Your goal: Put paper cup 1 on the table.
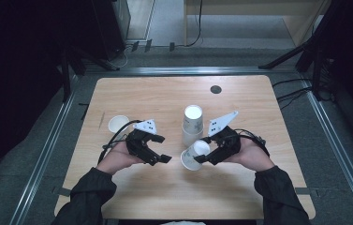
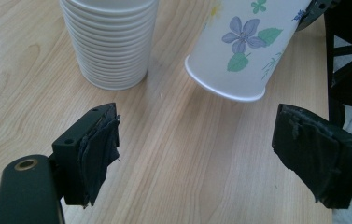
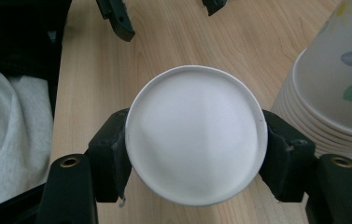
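Observation:
My right gripper [image 1: 201, 150] is shut on a white paper cup [image 1: 193, 158] with a flower print, held tilted just above the wooden table [image 1: 165, 93]. In the right gripper view the cup's [image 3: 194, 140] round white end faces the camera, with the gripper's [image 3: 194, 135] jaws pressed on both sides. A stack of paper cups [image 1: 193, 124] stands just behind it, rims down [image 2: 110, 42] [image 3: 332, 116]. My left gripper [image 1: 165, 149] is open and holds nothing, a short way left of the held cup. The flowered cup [image 2: 239, 46] hangs beyond the left gripper's [image 2: 201, 140] spread jaws.
A single white cup [image 1: 118, 123] stands upright behind the left hand. A small black disc [image 1: 216, 89] lies near the table's far edge. Dark stands and cables surround the table on the floor. The left gripper's fingertips [image 3: 117, 18] show beyond the held cup.

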A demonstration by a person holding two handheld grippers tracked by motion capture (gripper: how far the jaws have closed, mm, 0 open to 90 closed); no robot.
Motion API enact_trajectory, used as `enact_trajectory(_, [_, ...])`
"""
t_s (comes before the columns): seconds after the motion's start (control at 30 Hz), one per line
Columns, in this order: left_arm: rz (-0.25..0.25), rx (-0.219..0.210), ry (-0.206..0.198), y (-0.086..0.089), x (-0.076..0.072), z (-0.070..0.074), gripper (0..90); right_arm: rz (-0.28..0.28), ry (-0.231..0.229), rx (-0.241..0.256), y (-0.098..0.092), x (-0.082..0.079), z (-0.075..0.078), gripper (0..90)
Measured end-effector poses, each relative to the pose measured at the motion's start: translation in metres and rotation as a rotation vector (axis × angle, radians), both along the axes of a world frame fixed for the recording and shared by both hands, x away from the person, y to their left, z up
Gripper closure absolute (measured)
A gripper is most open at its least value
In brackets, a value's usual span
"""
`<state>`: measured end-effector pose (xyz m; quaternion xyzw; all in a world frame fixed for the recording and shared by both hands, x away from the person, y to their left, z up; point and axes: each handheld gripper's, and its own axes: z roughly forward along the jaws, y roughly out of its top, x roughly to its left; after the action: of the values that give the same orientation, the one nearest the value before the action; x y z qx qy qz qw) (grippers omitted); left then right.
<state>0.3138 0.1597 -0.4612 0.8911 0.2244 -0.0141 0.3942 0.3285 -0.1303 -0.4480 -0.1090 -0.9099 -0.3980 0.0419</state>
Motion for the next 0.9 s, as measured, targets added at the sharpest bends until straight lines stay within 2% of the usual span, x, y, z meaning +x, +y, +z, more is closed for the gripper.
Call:
enact_trajectory(0.53, [-0.017, 0.019, 0.015, -0.0001, 0.0041, -0.0084, 15.0, -0.027, -0.01, 0.019, -0.0025, 0.0006, -0.0044, 35.2])
enact_trajectory(0.7, [-0.031, 0.016, 0.02, -0.0011, 0.0038, -0.0094, 15.0, -0.04, -0.026, 0.023, -0.0037, 0.0011, -0.0037, 35.2])
enact_trajectory(0.9, [-0.052, 0.007, 0.019, -0.0054, 0.0024, -0.0098, 14.8, -0.051, -0.019, 0.039, -0.0038, 0.0018, -0.0034, 35.2])
